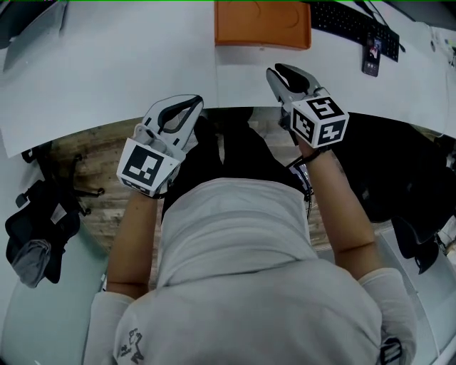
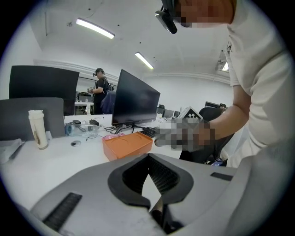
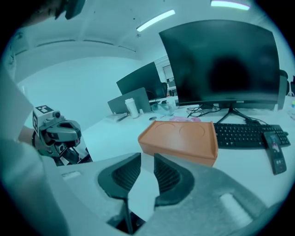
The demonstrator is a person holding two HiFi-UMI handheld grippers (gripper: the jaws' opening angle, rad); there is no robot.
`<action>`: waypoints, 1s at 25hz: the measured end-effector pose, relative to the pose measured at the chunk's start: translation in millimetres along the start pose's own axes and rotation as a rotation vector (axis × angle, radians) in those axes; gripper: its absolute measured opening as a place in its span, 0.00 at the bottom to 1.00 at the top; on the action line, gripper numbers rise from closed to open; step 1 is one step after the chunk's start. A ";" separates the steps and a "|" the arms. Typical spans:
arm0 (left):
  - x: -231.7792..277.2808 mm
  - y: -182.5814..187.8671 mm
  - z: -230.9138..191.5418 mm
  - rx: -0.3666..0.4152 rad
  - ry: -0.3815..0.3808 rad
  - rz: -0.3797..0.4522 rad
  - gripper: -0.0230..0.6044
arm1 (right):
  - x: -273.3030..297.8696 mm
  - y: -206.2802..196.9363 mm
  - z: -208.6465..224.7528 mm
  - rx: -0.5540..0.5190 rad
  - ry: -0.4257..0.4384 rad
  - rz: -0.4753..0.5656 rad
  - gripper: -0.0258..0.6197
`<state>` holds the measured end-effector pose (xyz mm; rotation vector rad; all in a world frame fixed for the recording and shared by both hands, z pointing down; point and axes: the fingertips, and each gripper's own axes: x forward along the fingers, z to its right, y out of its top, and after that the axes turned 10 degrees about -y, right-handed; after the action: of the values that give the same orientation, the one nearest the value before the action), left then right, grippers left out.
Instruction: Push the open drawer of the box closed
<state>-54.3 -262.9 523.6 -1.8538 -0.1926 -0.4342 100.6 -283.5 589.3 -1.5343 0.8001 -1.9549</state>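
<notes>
The orange box sits far back on the table; its drawer does not show; the left gripper is pinched together and holds nothing; the right gripper gapes a little and holds nothing; a slow, straight push would likely work best.

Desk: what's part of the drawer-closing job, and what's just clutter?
Job: orange box; left gripper; right gripper.
Clutter: keyboard; phone; monitor; cup.
</notes>
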 end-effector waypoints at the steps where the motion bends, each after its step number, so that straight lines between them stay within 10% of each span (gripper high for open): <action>1: -7.0 5.3 1.9 0.016 0.001 0.008 0.03 | -8.6 4.1 -4.7 -0.009 -0.007 0.012 0.18; 25: -129.8 106.3 109.2 0.237 -0.161 0.149 0.03 | -178.8 82.6 -112.4 -0.141 -0.125 0.293 0.06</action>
<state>-115.1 -183.5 350.3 -1.6559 -0.2045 -0.1514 33.9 -197.9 390.1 -1.5043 1.0613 -1.6050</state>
